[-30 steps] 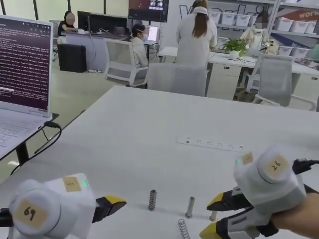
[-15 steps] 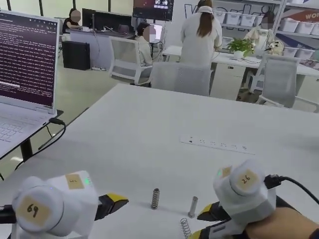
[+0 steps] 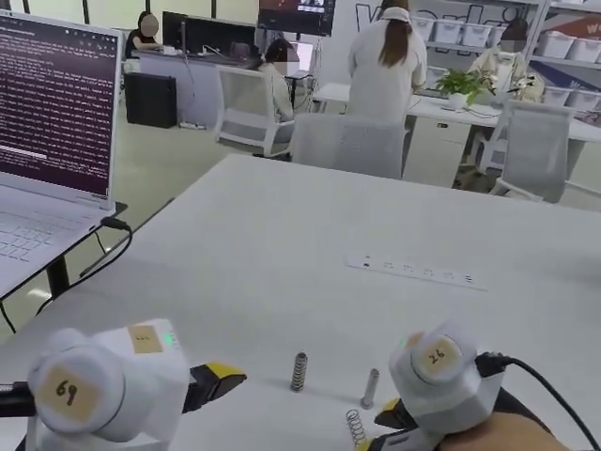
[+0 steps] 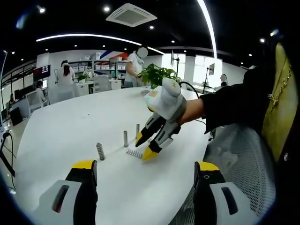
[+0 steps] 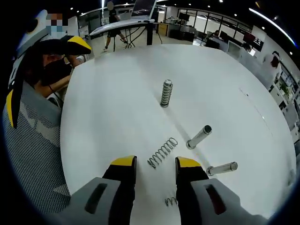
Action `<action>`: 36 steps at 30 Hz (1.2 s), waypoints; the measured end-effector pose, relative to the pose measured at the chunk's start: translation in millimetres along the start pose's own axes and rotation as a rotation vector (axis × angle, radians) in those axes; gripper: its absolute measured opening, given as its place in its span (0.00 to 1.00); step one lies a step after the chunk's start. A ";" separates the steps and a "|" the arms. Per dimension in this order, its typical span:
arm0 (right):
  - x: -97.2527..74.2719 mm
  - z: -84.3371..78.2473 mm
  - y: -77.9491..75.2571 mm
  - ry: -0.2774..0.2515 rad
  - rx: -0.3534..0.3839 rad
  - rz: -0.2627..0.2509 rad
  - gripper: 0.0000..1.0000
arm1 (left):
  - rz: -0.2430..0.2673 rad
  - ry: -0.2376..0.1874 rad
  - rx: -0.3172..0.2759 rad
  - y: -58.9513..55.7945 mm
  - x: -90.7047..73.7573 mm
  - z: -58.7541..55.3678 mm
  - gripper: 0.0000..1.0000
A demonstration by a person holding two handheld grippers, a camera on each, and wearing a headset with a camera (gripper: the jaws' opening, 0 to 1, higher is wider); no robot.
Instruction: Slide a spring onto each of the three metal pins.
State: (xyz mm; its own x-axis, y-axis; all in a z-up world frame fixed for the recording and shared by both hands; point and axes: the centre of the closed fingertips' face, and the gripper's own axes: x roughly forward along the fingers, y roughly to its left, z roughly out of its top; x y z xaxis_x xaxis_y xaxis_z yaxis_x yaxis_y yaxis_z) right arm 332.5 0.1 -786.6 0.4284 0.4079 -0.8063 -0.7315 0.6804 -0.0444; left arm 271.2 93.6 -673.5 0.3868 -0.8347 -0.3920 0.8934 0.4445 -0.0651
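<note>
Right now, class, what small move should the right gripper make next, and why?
Probably ease the right gripper forward and close on the loose spring, which lies flat just ahead of its open jaws. Two bare pins stand nearby; the third pin already wears a spring.

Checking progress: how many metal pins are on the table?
3. In the right gripper view: one pin carrying a spring, farthest off; a bare pin right of the loose spring; another bare pin nearer still. None looks hidden.
</note>
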 end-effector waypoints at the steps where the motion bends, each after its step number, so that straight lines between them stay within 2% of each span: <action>1: 2.0 -0.4 -0.5 0.000 0.005 -0.005 0.31 | 0.000 0.000 0.000 0.1 0.0 0.0 0.82; 11: 9.2 -5.2 -2.3 0.011 0.017 -0.020 0.26 | 0.003 0.000 -0.005 1.5 -0.9 -1.2 0.81; 12: 9.3 -5.5 -4.9 0.009 0.010 -0.035 0.26 | 0.003 0.000 -0.006 1.6 -1.1 -1.3 0.81; 17: 8.3 -6.6 -4.0 0.014 0.013 -0.031 0.22 | 0.003 0.003 -0.009 1.6 -1.5 -2.6 0.81; 26: 5.5 -13.1 -12.6 0.034 0.012 -0.051 0.17 | -0.002 0.002 -0.012 0.8 -1.2 -2.5 0.80; 31: 5.2 -13.0 -11.7 0.033 0.028 -0.047 0.15 | -0.002 0.002 -0.012 0.6 -0.9 -2.6 0.80; 36: 5.3 -12.5 -12.0 0.040 0.005 -0.052 0.11 | -0.003 0.003 -0.012 0.4 -1.0 -2.6 0.79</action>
State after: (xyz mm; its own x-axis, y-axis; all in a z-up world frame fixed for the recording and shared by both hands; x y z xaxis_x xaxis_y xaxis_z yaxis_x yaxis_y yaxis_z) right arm 336.9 -13.5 -797.8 0.4441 0.3476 -0.8258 -0.7063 0.7029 -0.0841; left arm 270.5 95.5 -675.5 0.3829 -0.8352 -0.3947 0.8918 0.4456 -0.0777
